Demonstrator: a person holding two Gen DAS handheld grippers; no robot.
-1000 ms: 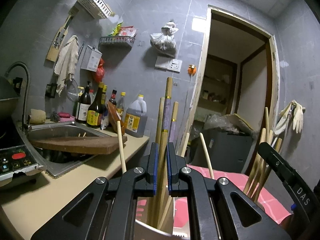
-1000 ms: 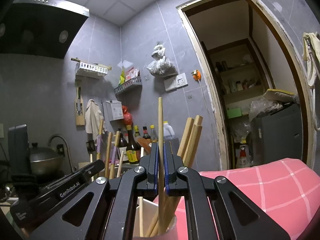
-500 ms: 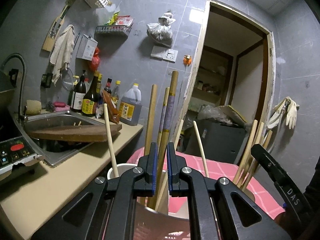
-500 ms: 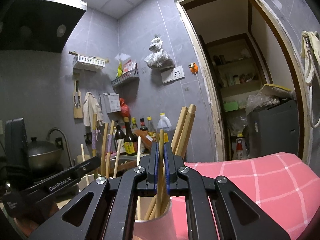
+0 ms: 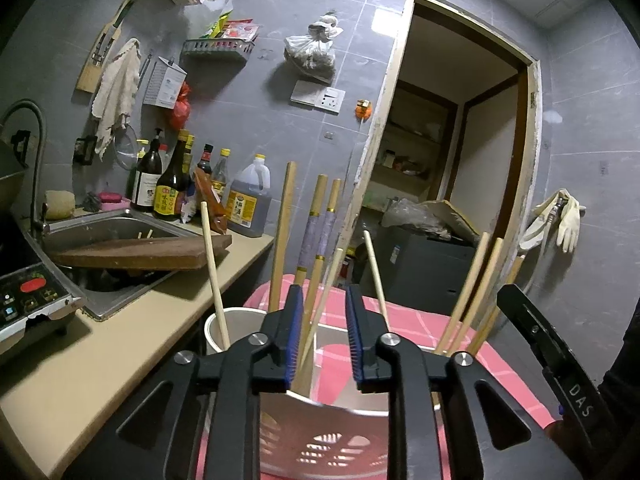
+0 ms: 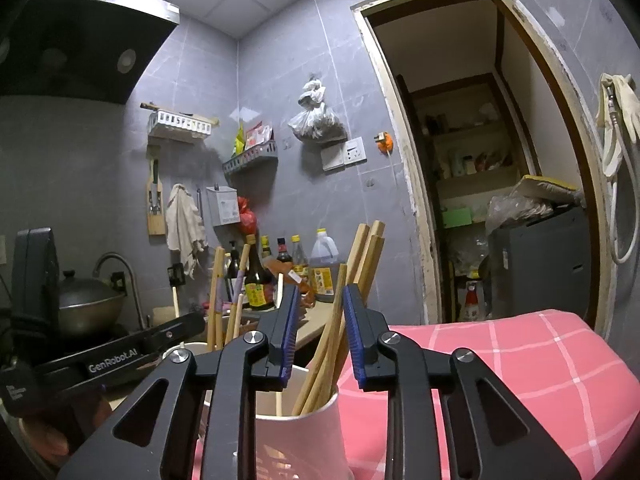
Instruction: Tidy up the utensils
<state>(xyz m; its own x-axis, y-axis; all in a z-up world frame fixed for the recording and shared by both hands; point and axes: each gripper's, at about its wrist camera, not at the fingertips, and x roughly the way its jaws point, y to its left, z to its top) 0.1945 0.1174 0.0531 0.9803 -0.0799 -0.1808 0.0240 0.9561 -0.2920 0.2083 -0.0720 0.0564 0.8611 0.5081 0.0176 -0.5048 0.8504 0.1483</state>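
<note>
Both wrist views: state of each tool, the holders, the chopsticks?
left tool: open, around standing chopsticks, gripping none.
right tool: open, above the pink cup.
pink cup: upright, holding chopsticks.
white cup: upright, one chopstick inside.
patterned chopsticks: upright in the holder, free.
plain chopsticks: leaning in the pink cup, free.

Your left gripper [image 5: 322, 336]: matte black linkage arms with triangular cut-outs, silver round pivot screws, blue ribbed pads [image 5: 293, 338] lining both fingers. Your right gripper [image 6: 319, 334]: same black frame, same silver screws, same blue ribbed pads [image 6: 289, 336]. Side casings carry white lettering, "GenRobot.AI" on the left unit, "DAS" on the right. A dark sleeve shows at your right arm.
</note>
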